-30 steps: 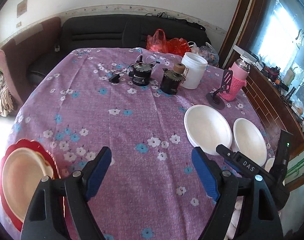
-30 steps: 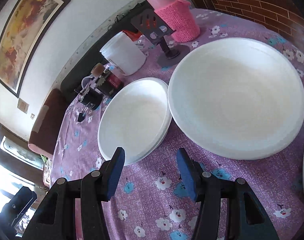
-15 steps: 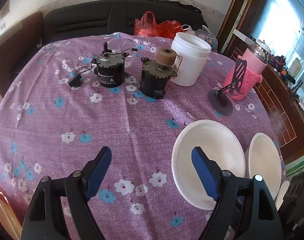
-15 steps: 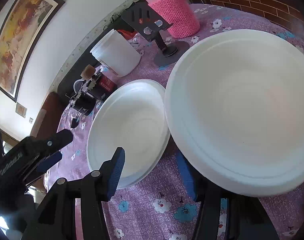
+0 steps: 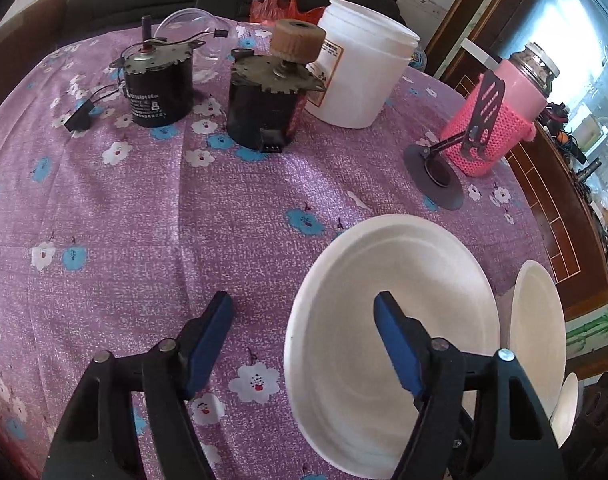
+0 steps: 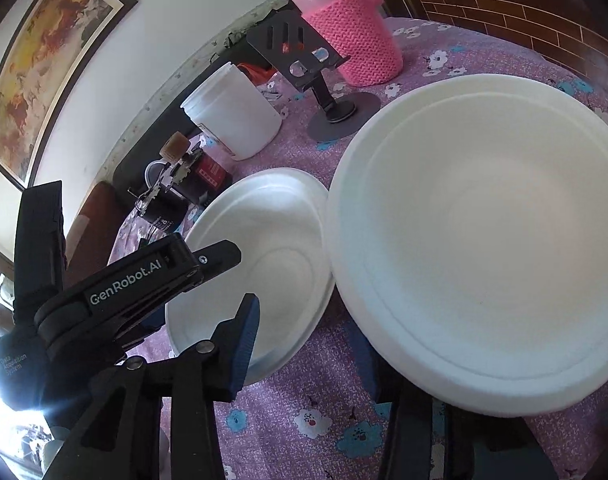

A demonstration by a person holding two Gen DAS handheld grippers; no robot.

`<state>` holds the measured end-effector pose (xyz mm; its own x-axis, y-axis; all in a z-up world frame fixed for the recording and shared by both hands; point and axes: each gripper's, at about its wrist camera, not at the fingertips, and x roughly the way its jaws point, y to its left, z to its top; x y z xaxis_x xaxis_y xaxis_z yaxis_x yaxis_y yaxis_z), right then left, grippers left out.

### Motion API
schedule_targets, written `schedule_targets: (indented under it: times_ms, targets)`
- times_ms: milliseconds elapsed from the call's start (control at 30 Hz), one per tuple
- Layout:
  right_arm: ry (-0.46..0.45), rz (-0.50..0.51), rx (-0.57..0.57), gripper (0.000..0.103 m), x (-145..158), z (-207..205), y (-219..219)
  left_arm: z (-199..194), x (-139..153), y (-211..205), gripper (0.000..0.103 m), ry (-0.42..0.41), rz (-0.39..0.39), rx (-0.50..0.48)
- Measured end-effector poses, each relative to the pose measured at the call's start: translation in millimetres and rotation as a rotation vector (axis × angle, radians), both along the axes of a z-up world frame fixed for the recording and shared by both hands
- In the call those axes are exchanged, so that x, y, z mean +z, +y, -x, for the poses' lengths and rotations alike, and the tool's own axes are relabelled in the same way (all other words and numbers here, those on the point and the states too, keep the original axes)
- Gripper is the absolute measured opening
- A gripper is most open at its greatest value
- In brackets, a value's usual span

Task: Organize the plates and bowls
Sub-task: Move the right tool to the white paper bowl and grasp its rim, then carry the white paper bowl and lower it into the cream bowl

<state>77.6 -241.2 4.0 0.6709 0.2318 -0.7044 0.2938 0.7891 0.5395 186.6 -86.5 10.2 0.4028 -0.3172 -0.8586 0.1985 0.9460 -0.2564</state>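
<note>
Two white plates lay side by side on the desk (image 5: 124, 208), under its purple flowered cloth. The left claw (image 5: 304, 328) was spread wide, its right finger over the smaller plate (image 5: 392, 280) and its left finger over bare cloth, so the near rim sat between the jaws with nothing gripped. The right claw (image 6: 304, 344) was also open, with one blue pad (image 6: 246, 336) at the smaller plate's edge and the other tucked under the rim of the larger plate (image 6: 484, 240), which seemed to ride above it.

Both claws crowded the same gap, so, as I judged it, they might knock together. The thin rims looked slippery; a shallow bite could let a plate tip or slide. A dragged plate might rumple the cloth and disturb the two motors (image 5: 264, 92), the white tub (image 5: 360, 80) or the pink-sleeved jar (image 5: 500, 120) beyond.
</note>
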Motion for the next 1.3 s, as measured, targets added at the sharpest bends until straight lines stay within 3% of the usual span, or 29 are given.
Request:
schedule_targets:
  times_ms: [67,167,433,733,867,1100,1300]
  targets:
    - [0.002,0.002,0.006,0.038,-1.1,-1.0,1.0,1.4,-0.3,-5.4,0.042,-0.005,-0.021,-0.018]
    - [0.0,0.019,0.014,0.029,-0.8,-1.3,3.2,4.8,0.3,-8.4,0.027,-0.009,-0.035,-0.029]
    - [-0.018,0.057,0.012,0.018,4.5,2.6,4.2,25.4,9.5,3.1,0.025,-0.031,-0.042,-0.019]
    - [-0.106,0.149,0.094,0.017,27.4,18.9,35.3,67.9,27.9,43.7,0.024,-0.071,-0.039,0.063]
    - [-0.128,0.145,0.162,0.017,30.9,21.5,52.8,89.9,34.8,67.2,0.024,-0.086,-0.036,0.118]
    - [-0.15,0.053,0.324,0.018,38.6,31.4,93.2,136.9,57.1,122.4,0.025,-0.134,-0.04,0.213]
    - [-0.199,0.085,0.441,0.018,66.4,57.8,153.2,184.0,84.4,178.6,0.025,-0.206,-0.076,0.297]
